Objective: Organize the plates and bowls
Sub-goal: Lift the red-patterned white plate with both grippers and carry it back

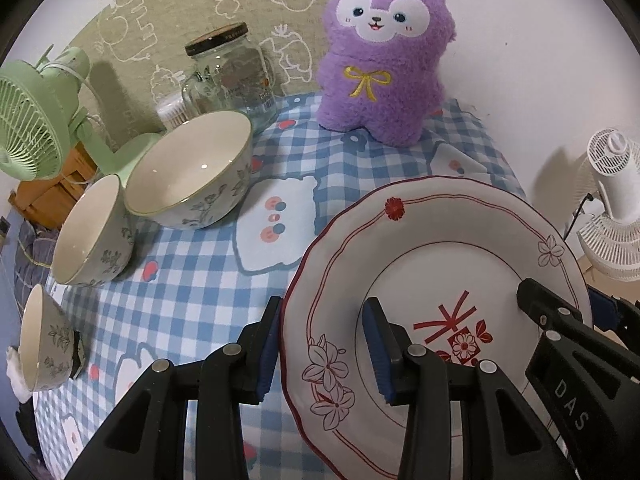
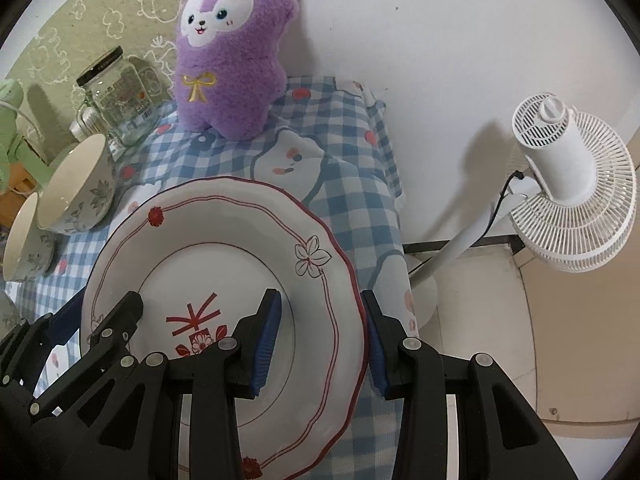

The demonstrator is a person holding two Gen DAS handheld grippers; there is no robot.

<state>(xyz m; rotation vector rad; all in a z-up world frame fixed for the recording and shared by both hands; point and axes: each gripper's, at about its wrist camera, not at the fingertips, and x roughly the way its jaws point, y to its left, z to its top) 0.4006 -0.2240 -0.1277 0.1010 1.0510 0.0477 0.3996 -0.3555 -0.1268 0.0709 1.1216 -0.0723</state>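
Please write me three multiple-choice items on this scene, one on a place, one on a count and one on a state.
1. Where does the purple plush toy stand?
A. at the far edge of the table, by the wall
B. inside a bowl
C. on the floor

2. How many bowls show in the left wrist view?
A. one
B. three
C. five

3. How is the plate held?
A. by no gripper
B. by the left gripper alone
C. both grippers straddle its rim

Answers: 1 A, wall directly behind it; 2 B, three floral bowls in a row; 3 C, right gripper straddles the opposite rim.
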